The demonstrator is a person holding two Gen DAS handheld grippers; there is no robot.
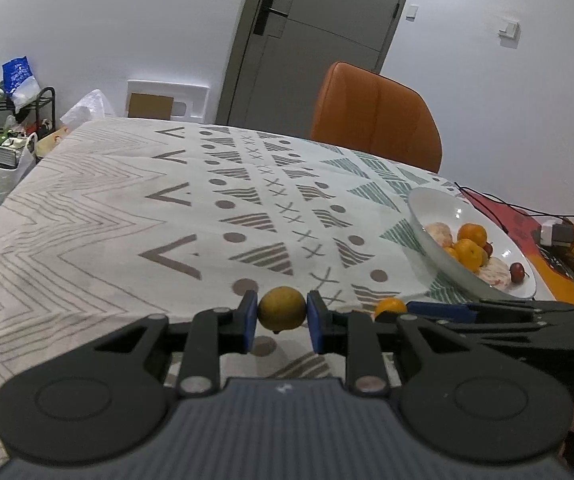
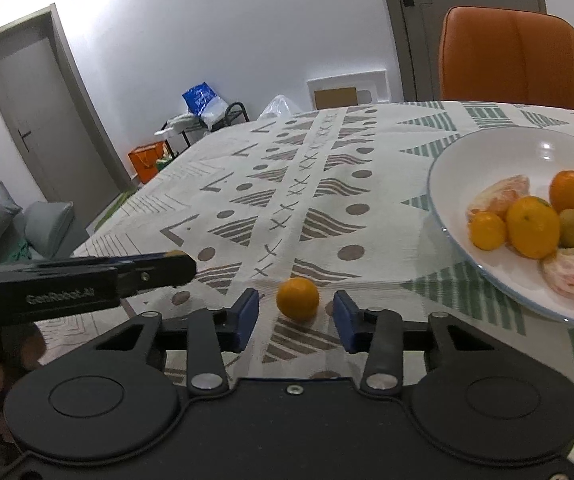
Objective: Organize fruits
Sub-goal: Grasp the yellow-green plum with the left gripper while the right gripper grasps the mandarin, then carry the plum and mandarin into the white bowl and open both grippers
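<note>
My left gripper [image 1: 282,316] is shut on a yellow-green citrus fruit [image 1: 282,307], both blue pads pressing its sides just above the patterned tablecloth [image 1: 127,208]. In the right wrist view a small orange [image 2: 297,298] rests on the cloth between the fingers of my right gripper [image 2: 295,316], with a gap on each side, so the jaws stand open. The same orange [image 1: 390,305] shows beside the right gripper's finger [image 1: 439,310]. A white bowl [image 2: 487,160] at the right holds several oranges, peeled pieces, a green fruit and a small red fruit.
An orange chair [image 1: 375,116] stands behind the table's far edge. Cables and a small box [image 1: 555,234] lie right of the bowl [image 1: 443,208]. The left gripper's finger [image 2: 155,270] reaches in close on the left. The table drops off at the left edge.
</note>
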